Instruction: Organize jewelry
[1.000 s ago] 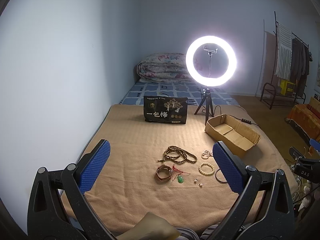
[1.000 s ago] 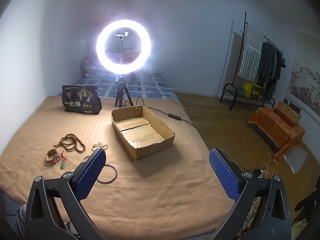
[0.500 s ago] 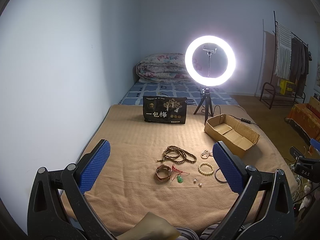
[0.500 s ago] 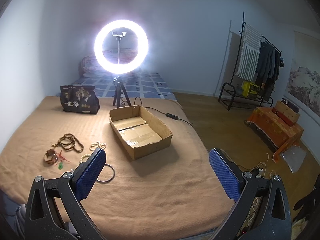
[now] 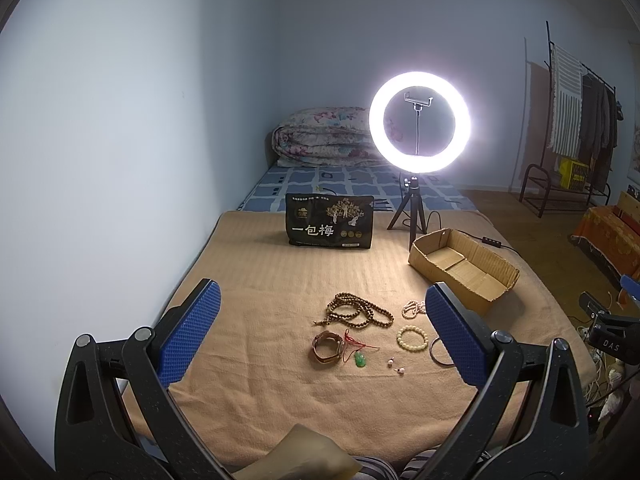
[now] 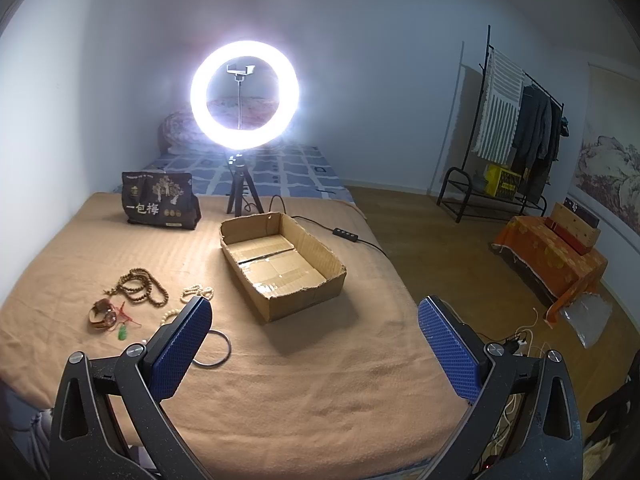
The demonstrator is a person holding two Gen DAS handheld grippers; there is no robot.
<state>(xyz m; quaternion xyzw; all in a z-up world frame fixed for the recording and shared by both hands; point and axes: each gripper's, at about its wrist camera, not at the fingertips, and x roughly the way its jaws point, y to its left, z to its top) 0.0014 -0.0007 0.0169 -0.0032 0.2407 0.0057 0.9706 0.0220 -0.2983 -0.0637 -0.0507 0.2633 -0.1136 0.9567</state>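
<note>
Jewelry lies on a tan blanket: a brown bead necklace, a brown bangle with a red cord and green pendant, a cream bead bracelet, a white bead strand, two small earrings and a thin dark ring. An open cardboard box stands to their right. My left gripper is open and empty, held above the near side of the jewelry. My right gripper is open and empty, near the box's front.
A lit ring light on a tripod stands behind the box, its cable running right. A black snack bag stands at the back. A folded quilt lies against the wall. A clothes rack stands on the floor at right.
The right gripper's view has shifted slightly rightward, so the box and jewelry sit a little more to the left. The left gripper has barely moved. Both stay open.
</note>
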